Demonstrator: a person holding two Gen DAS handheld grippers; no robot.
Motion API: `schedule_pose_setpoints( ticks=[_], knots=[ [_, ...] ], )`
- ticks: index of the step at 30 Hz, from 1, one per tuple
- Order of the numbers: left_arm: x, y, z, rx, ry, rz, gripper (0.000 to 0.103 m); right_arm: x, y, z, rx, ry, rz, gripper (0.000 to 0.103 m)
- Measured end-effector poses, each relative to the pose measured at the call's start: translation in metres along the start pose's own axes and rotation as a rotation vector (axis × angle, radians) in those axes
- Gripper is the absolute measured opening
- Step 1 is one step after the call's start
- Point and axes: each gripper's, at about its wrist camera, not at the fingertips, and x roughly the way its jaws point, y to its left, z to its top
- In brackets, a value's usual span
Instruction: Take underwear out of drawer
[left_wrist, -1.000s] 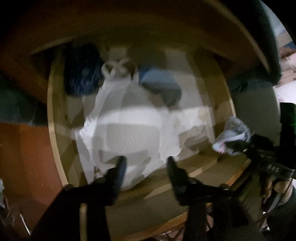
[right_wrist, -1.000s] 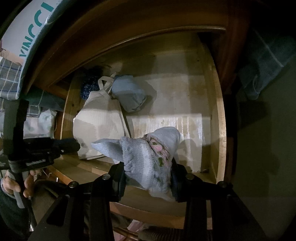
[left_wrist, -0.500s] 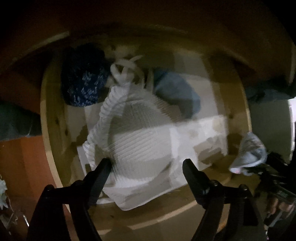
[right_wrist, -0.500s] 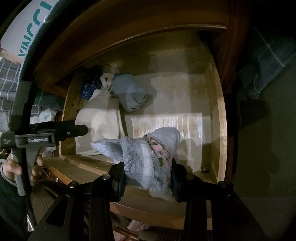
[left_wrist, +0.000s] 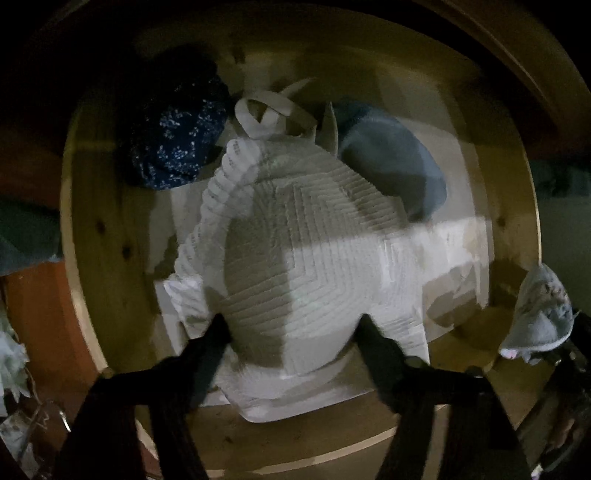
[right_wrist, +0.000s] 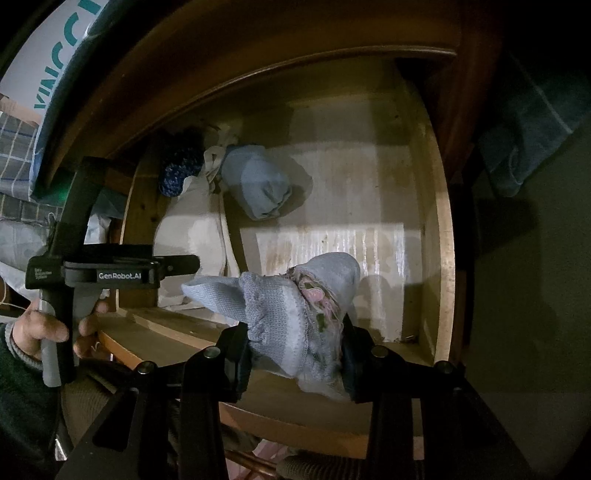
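Nearest in the right wrist view, the right hand-held gripper is pinching a bundle of light blue knit underwear with a pink floral trim, its pads pressed into both sides of the cloth; the bundle is held above the front rail of the open wooden drawer, clear of the drawer floor. At the lower left of that view a person's hand grips the handle of the left hand-held gripper, whose body crosses in front of the drawer's left part and hides some of it. In the left wrist view that gripper points down into the drawer, its jaws having just been closing, with a white quilted bag bulging between the two fingers; the blur leaves it unclear whether the pads actually press on the fabric. The bag lies along the left side of the drawer, and its looped handles reach towards the back. Just beside the handles, at the upper right of the bag, sits a folded light blue garment, touching the bag's edge. At the upper left, in the back corner, is a dark blue cloth with white specks. The right part of the drawer floor is bare pale liner. A dark teal towel hangs outside the drawer at the upper right.
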Motion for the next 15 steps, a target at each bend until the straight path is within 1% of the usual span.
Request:
schedule_pose_setpoints(
  ticks=[1,3,6,13,15],
  knots=[
    [0.0,0.0,-0.002,-0.008,0.005,-0.019,0.048,0.0,0.0,0.0,0.001,-0.002,-0.001,0.037],
    [-0.004,-0.002,-0.005,-0.018,-0.006,-0.004,0.037,0.0,0.0,-0.001,0.001,-0.006,-0.003,0.037],
    [-0.012,-0.005,-0.011,-0.013,-0.028,0.0,0.029,-0.001,0.001,-0.002,-0.002,-0.013,-0.008,0.037],
    [-0.035,-0.01,-0.026,0.001,-0.079,0.016,0.027,-0.002,0.001,-0.004,-0.002,-0.017,-0.013,0.037],
    [-0.04,-0.01,-0.03,0.002,-0.088,0.008,0.027,-0.001,0.002,-0.003,-0.003,-0.016,-0.017,0.037]
  ],
)
